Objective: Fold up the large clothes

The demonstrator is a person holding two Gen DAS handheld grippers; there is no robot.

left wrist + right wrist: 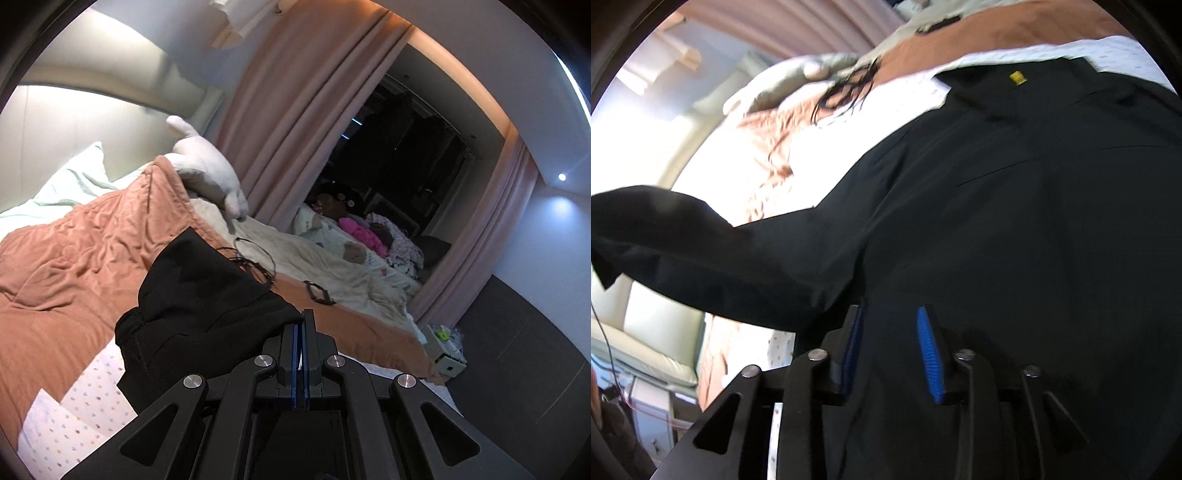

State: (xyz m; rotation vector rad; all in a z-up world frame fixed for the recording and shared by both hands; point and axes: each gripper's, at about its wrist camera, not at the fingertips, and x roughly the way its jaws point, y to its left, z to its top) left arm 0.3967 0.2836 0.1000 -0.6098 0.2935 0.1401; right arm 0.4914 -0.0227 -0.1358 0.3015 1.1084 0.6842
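- Black fabric of the garment (192,295) is pinched at one edge between the closed pads of the left gripper (300,332); the pads meet with the cloth's edge caught between them, and the cloth hangs lifted above the bed.
- Blue ribbed pads (929,354) of the right gripper (890,350) stand partly apart directly over the garment body (1015,221), which lies spread on the dotted sheet (1126,55); no cloth is seen pressed between them, so this gripper is judged open and empty.
- Raised sleeve (683,251): it stretches off to the left of the right wrist view, clear of the bedding.
- Advised technique: carry the lifted part across the body in one smooth arc, keep the edge taut, and let the right gripper steady the cloth near the intended fold line so the lower layer does not drag.
- Middle ground: orange quilt (74,266), with black hangers (258,262) lying on it; a drifting fold could snag them.
- Far ground: white plush toy (207,170), pillow (74,177), pink curtain (295,122).
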